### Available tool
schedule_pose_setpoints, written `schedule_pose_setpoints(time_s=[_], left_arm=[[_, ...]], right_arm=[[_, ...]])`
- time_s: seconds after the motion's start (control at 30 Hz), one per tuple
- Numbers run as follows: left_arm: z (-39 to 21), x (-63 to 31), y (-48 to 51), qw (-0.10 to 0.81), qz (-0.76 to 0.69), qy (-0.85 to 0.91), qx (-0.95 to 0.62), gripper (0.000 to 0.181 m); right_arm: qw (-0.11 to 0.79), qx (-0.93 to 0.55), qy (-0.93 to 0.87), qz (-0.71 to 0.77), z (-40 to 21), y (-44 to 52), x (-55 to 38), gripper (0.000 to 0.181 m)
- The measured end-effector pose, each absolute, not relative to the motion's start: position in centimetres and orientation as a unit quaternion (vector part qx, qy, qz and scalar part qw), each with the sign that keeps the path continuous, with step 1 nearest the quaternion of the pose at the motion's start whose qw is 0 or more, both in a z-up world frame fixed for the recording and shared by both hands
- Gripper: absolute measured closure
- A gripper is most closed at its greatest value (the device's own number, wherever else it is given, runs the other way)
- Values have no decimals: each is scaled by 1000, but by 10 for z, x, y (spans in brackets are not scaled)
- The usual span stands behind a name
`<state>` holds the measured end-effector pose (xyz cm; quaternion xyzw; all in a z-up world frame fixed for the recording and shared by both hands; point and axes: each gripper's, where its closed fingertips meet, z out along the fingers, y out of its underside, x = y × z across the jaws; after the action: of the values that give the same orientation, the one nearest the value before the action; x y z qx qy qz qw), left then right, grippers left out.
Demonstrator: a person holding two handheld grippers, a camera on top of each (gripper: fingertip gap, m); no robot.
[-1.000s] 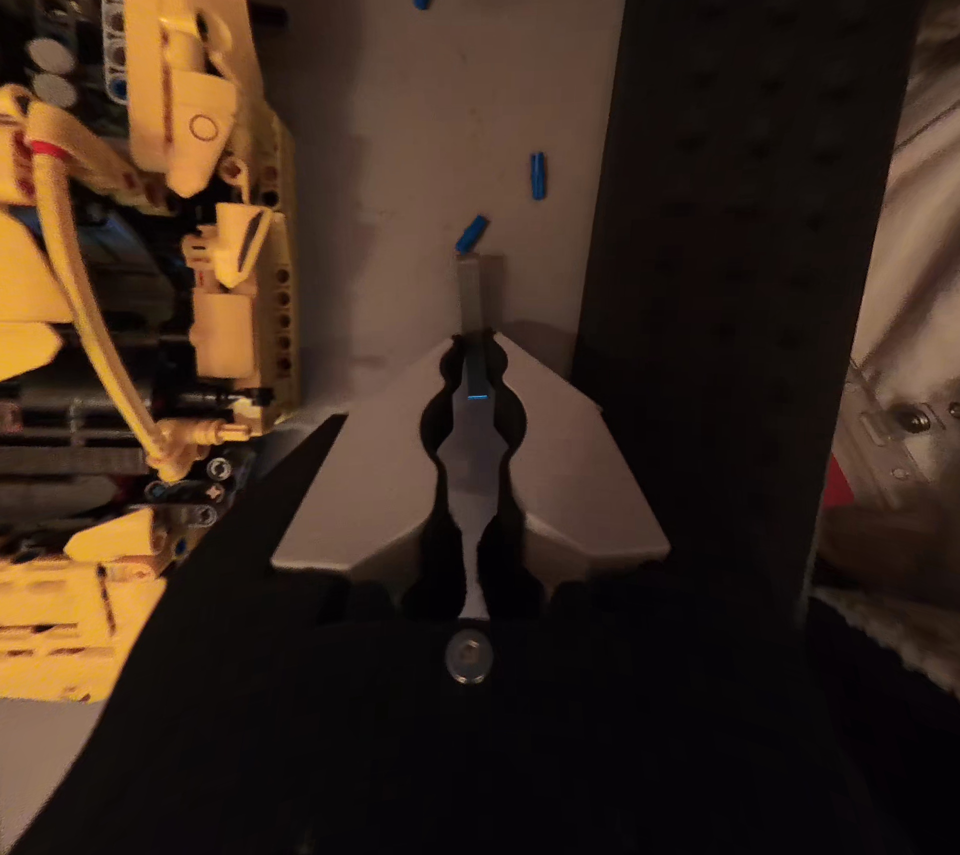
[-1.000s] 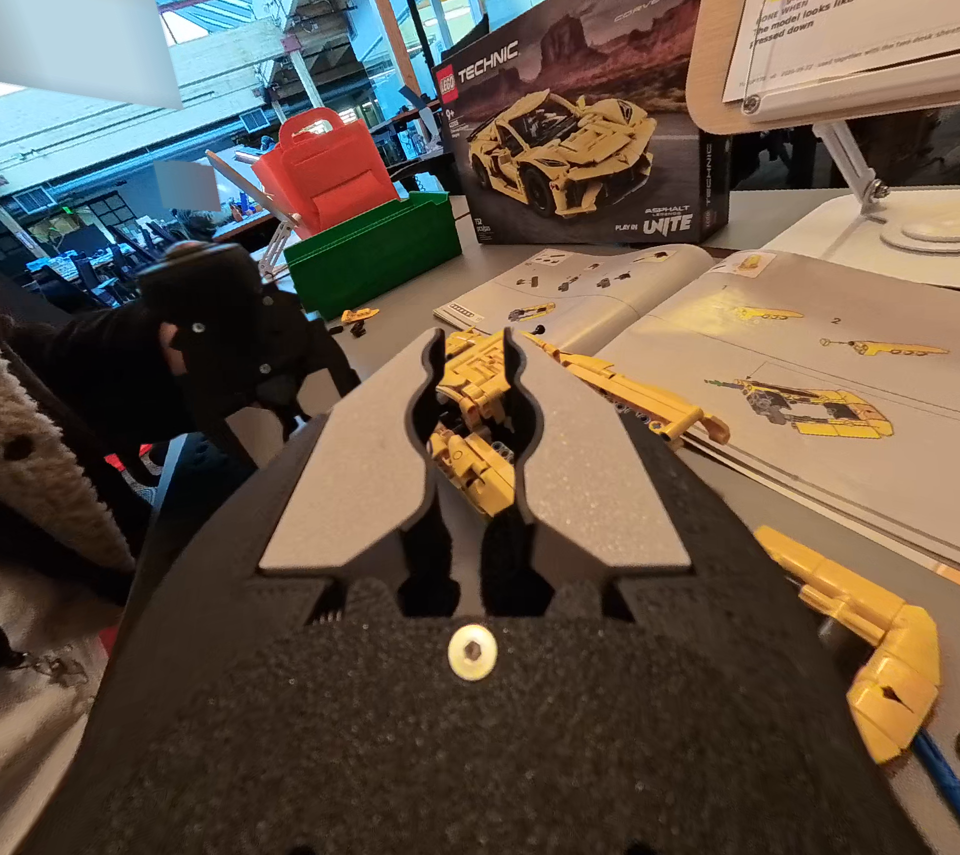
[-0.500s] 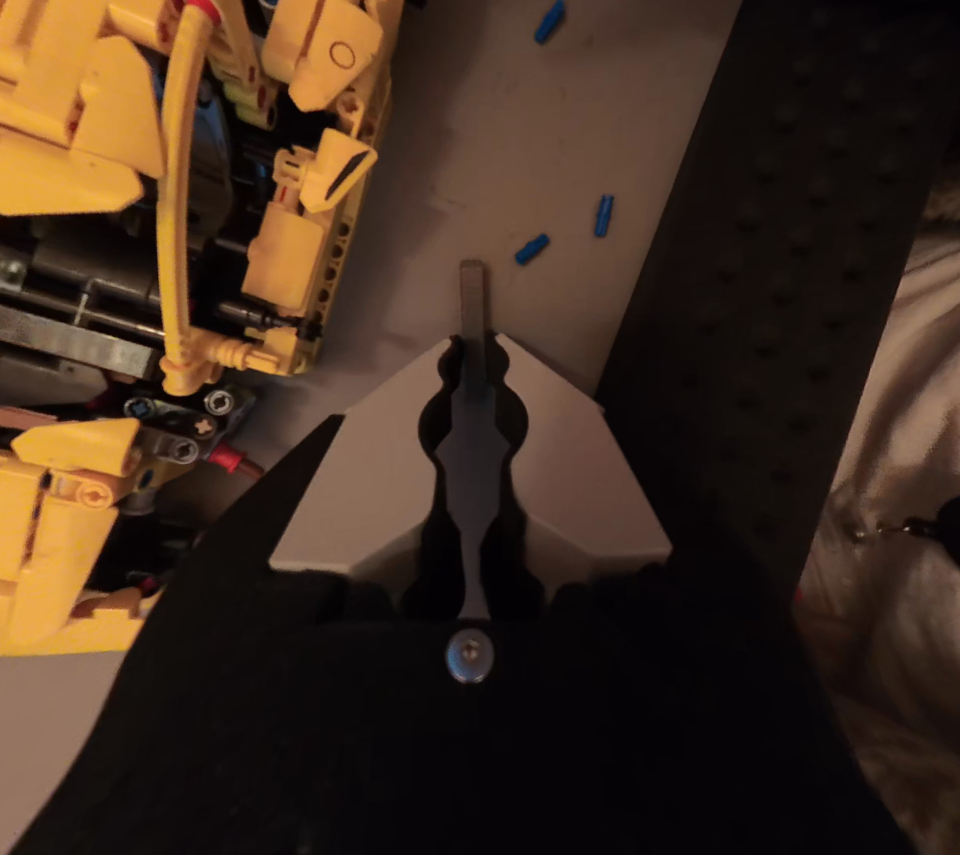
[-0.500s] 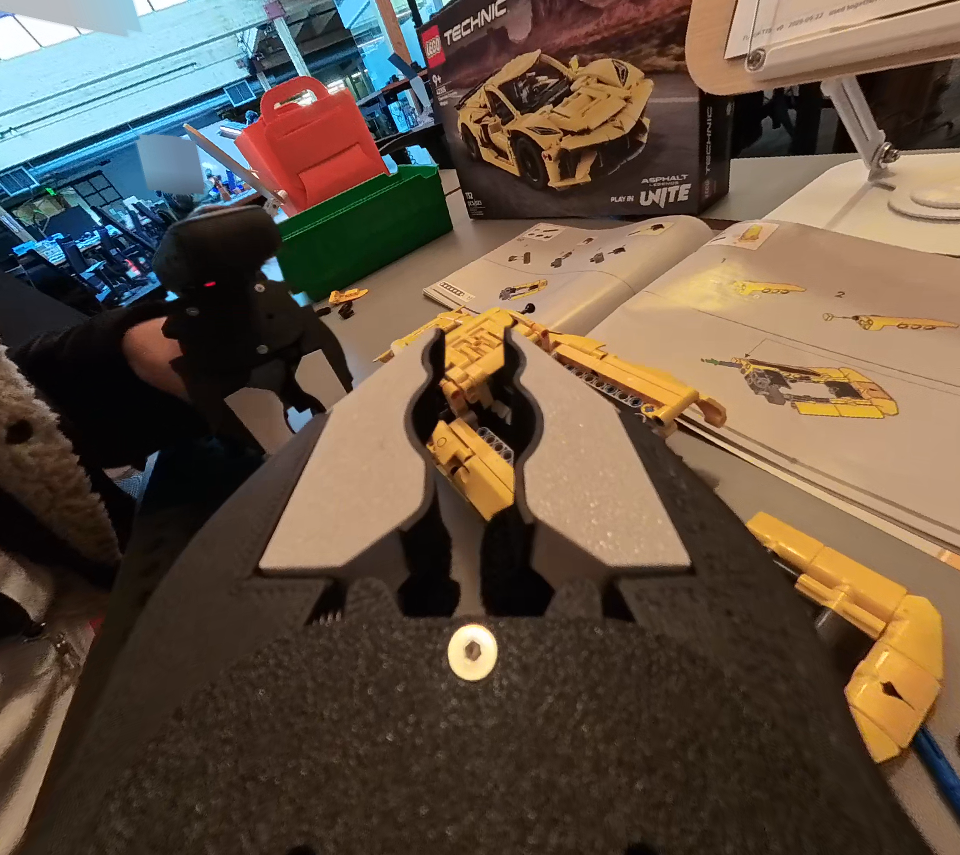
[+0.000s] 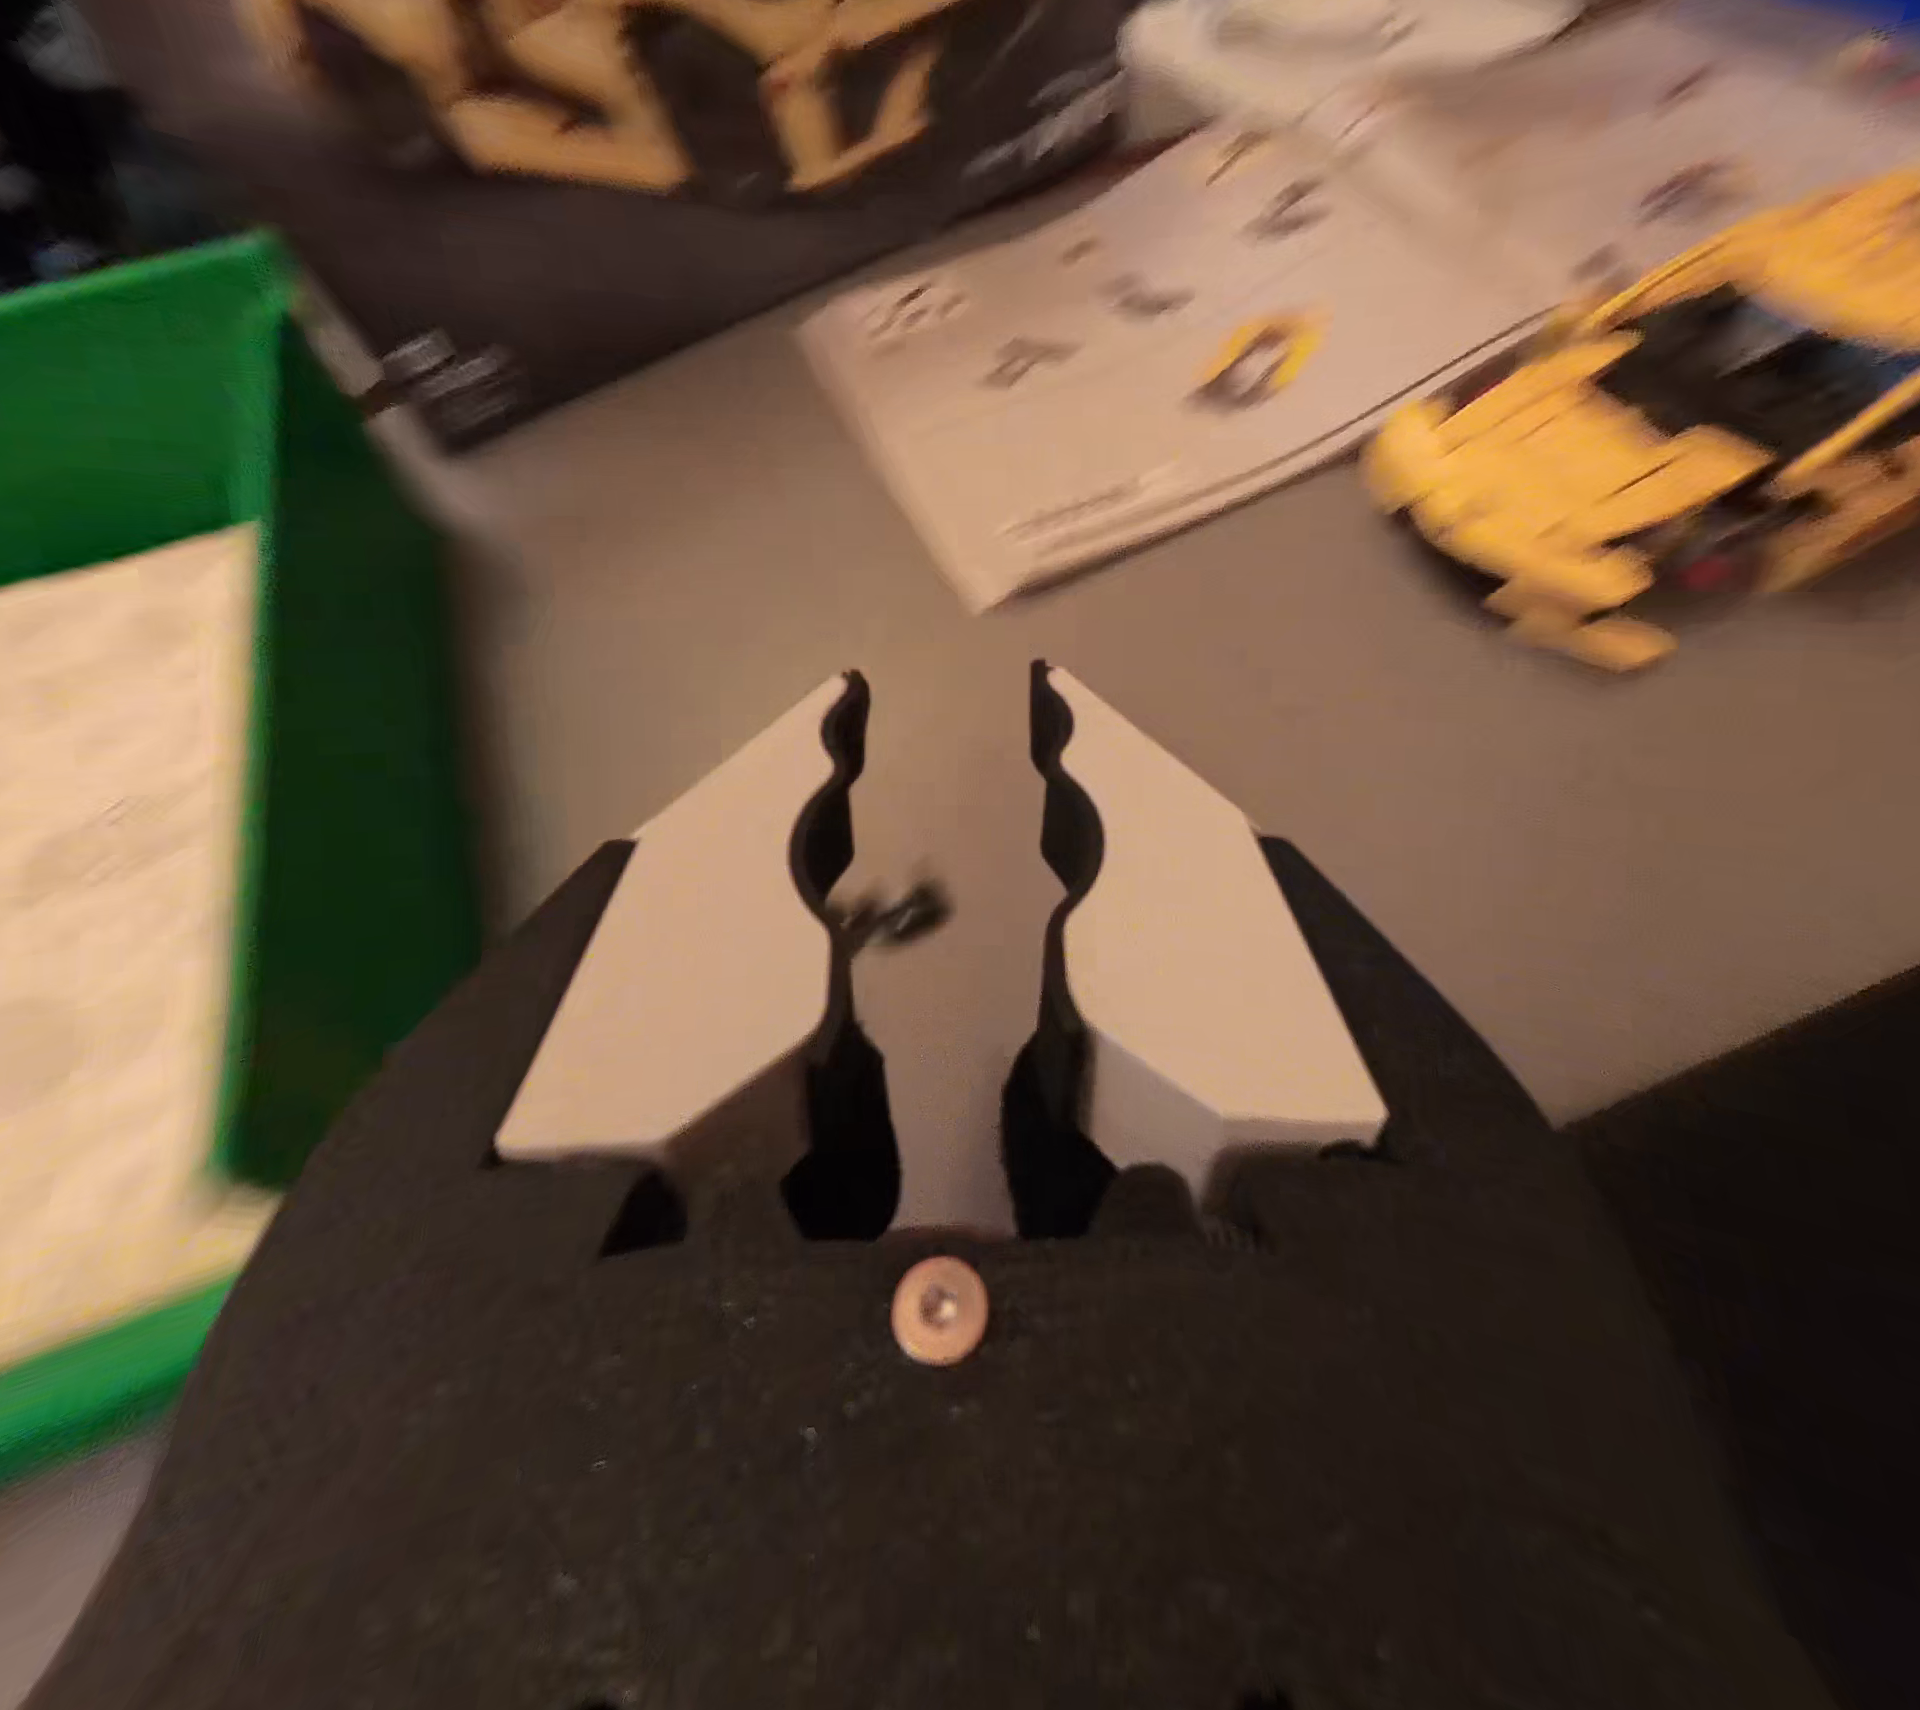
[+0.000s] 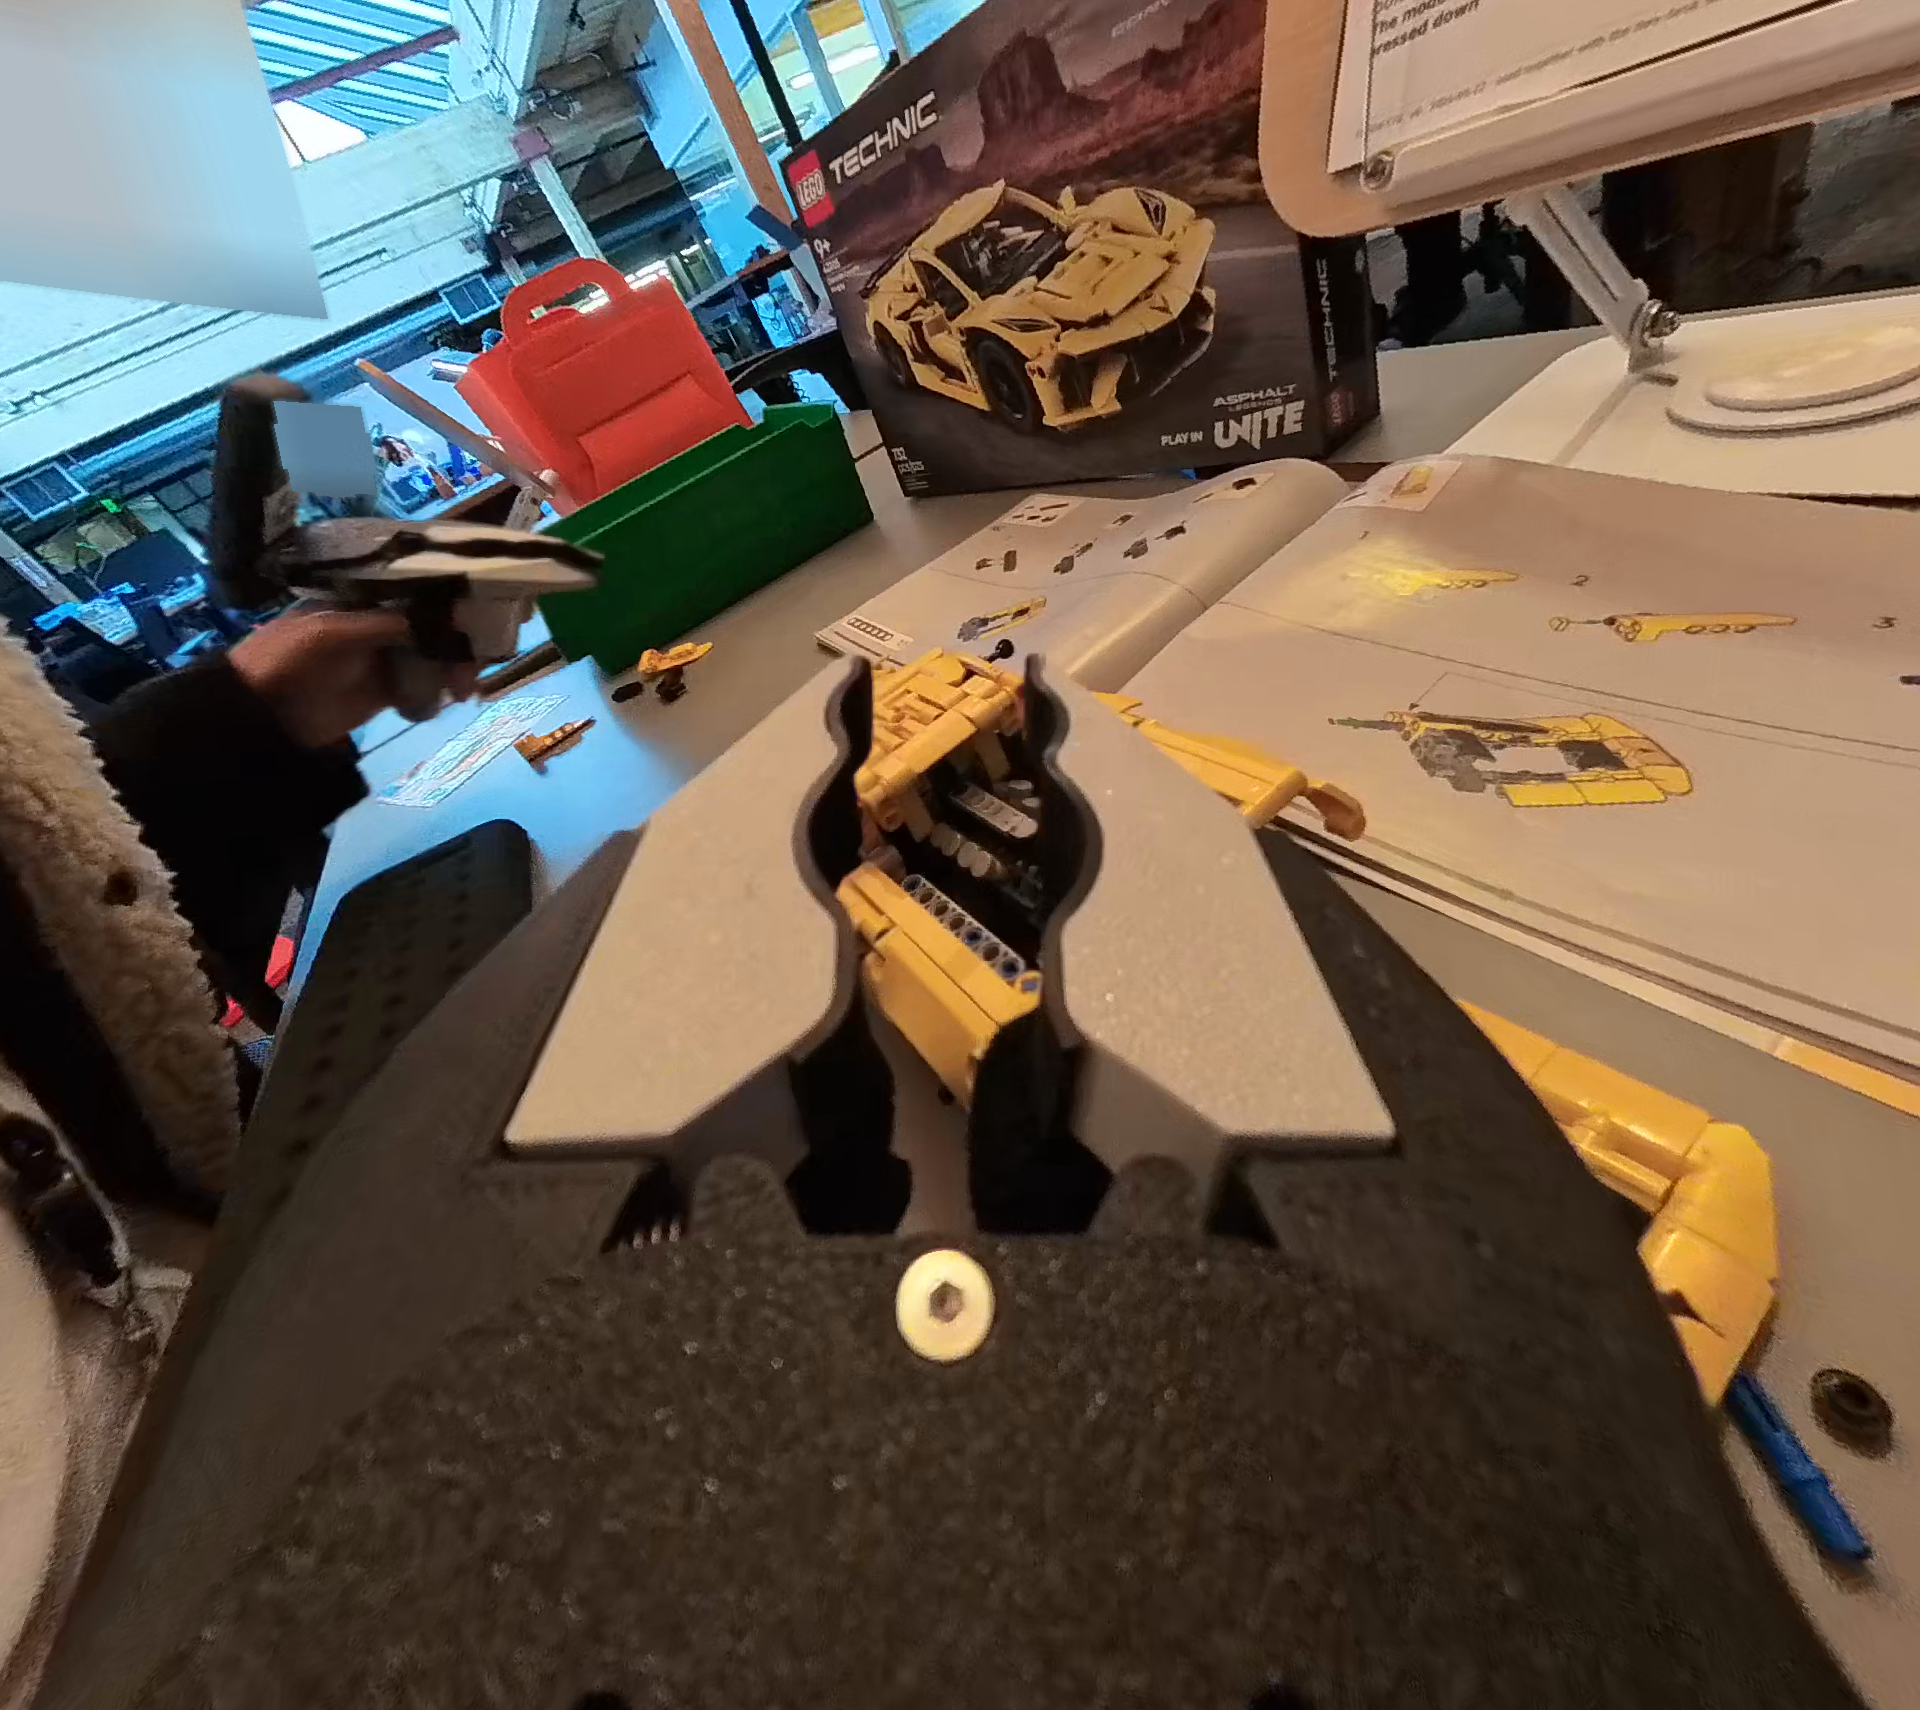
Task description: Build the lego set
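Yellow lego car point(image 6: 940, 839) lengthwise between right gripper point(image 6: 943, 673) fingers, pointing away

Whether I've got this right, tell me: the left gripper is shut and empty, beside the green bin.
Not shut. The left wrist view shows the left gripper open, its fingers apart with nothing held between them. The rest stands: it is empty, beside the green bin.

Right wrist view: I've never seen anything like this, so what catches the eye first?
Probably the half-built yellow car model, clamped between the fingers of the right hand-held gripper in the middle. Behind it stands the set's box picturing the finished car, with the open instruction booklet on the right. At left, the left hand-held gripper hangs open by a green bin.
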<state>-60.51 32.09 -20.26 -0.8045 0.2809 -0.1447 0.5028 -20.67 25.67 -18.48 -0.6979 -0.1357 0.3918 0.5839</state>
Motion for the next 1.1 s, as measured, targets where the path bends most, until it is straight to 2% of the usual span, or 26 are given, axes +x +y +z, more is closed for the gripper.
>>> schedule_pose_setpoints(time_s=[0.07, 0.2, 0.33, 0.6, 0.7, 0.83, 0.97, 1.1], left_arm=[[-222, -648, 310, 464, -107, 270, -837, 150], [-260, -667, 295, 395, -123, 237, -879, 149], [-270, -662, 308, 409, -119, 206, -881, 147], [-289, -690, 312, 364, -18, 238, -900, 144], [-297, -695, 311, 349, -38, 234, -907, 148], [-301, -690, 311, 355, -73, 235, -902, 174], [-291, -665, 308, 344, -129, 248, -897, 175], [-238, -569, 297, 395, -249, 315, -826, 175]], right_arm=[[577, -705, -135, 389, -190, 259, -207, 153], [564, -714, -135, 391, -196, 262, -209, 154], [561, -719, -139, 386, -197, 261, -213, 154], [543, -735, -145, 381, -208, 259, -214, 154], [539, -735, -142, 386, -210, 261, -215, 154], [538, -736, -142, 386, -210, 261, -215, 154], [542, -730, -135, 394, -206, 261, -213, 154], [547, -726, -133, 394, -204, 260, -211, 155]])
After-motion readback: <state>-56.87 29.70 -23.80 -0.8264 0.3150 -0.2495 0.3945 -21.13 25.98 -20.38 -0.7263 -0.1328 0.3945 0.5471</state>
